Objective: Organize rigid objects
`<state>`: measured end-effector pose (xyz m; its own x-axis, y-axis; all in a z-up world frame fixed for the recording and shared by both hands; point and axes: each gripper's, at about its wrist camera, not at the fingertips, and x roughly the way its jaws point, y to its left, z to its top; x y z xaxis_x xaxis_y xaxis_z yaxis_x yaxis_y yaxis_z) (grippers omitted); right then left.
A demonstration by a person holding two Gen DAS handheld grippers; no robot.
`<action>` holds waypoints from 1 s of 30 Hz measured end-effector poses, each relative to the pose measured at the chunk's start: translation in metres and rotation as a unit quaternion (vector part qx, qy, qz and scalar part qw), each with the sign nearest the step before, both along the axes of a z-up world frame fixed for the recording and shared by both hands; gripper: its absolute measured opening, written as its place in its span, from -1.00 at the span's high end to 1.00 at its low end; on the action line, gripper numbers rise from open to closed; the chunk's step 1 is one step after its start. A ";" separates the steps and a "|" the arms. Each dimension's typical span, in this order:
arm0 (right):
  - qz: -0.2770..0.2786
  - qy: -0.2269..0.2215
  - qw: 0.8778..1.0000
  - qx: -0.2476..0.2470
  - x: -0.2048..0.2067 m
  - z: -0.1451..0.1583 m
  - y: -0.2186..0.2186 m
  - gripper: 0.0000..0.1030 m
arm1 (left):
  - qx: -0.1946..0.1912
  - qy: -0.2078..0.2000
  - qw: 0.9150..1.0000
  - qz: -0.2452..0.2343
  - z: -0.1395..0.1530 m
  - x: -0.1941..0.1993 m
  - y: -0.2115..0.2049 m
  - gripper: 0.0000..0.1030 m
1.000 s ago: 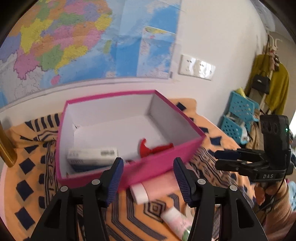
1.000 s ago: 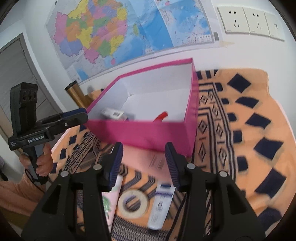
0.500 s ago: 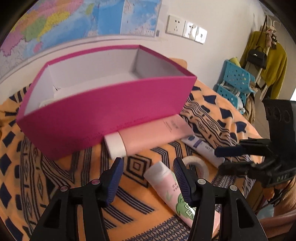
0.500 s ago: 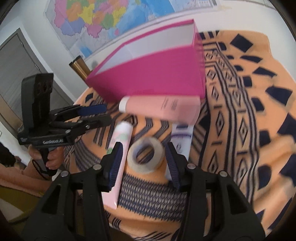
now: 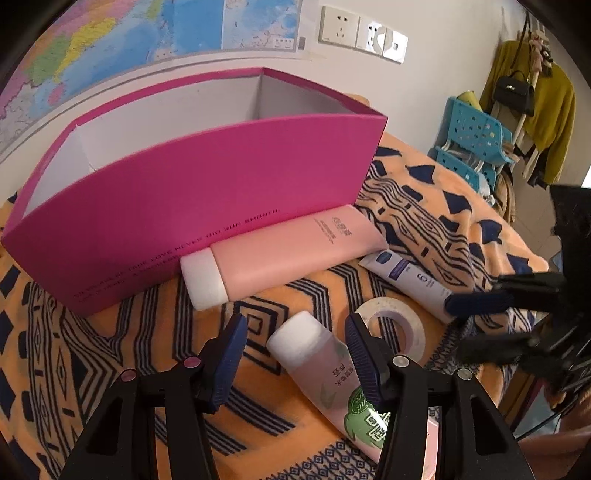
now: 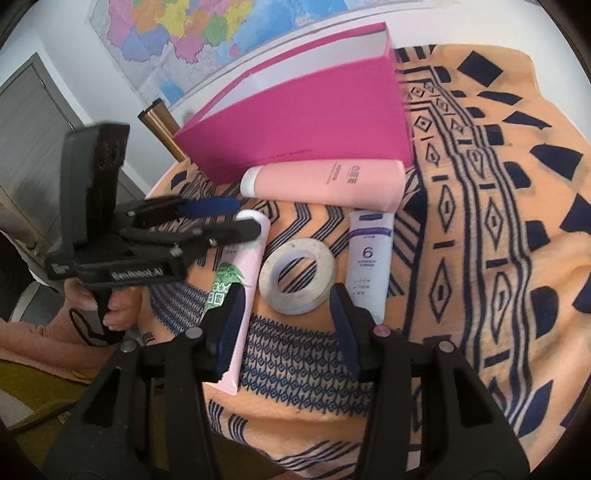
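Observation:
An open pink box (image 5: 192, 177) stands on the patterned cloth; it also shows in the right wrist view (image 6: 306, 118). In front of it lie a pink tube (image 5: 291, 247), a white tube marked 6 (image 5: 406, 277), a tape roll (image 5: 391, 328) and a pale tube with a green label (image 5: 325, 365). My left gripper (image 5: 295, 354) is open, its fingers on either side of the pale tube's cap end. My right gripper (image 6: 286, 317) is open, just above the tape roll (image 6: 297, 275). The pale tube (image 6: 242, 280) and the white tube (image 6: 369, 254) flank the roll.
The table is covered by an orange and navy cloth (image 6: 498, 221). A wall map (image 5: 129, 40) and sockets (image 5: 362, 33) are behind the box. Blue baskets (image 5: 476, 140) and hanging clothes stand to the right. A brass cylinder (image 6: 162, 129) stands left of the box.
Both grippers have dropped down and forward from above the box to the items in front of it. The left now straddles the pale tube; the right is nearer the tape roll.

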<state>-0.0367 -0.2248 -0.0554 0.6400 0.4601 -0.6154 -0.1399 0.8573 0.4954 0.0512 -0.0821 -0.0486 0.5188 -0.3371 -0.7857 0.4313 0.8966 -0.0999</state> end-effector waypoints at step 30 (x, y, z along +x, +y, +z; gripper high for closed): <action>0.014 0.016 1.000 0.022 0.014 -0.015 0.015 0.04 | -0.030 0.022 0.998 0.045 0.009 -0.009 0.045 -0.05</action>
<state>-0.0225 -0.2101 -0.0705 0.6062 0.5051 -0.6143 -0.1472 0.8303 0.5375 0.0423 -0.0375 -0.0400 0.5150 -0.3378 -0.7879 0.3424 0.9236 -0.1722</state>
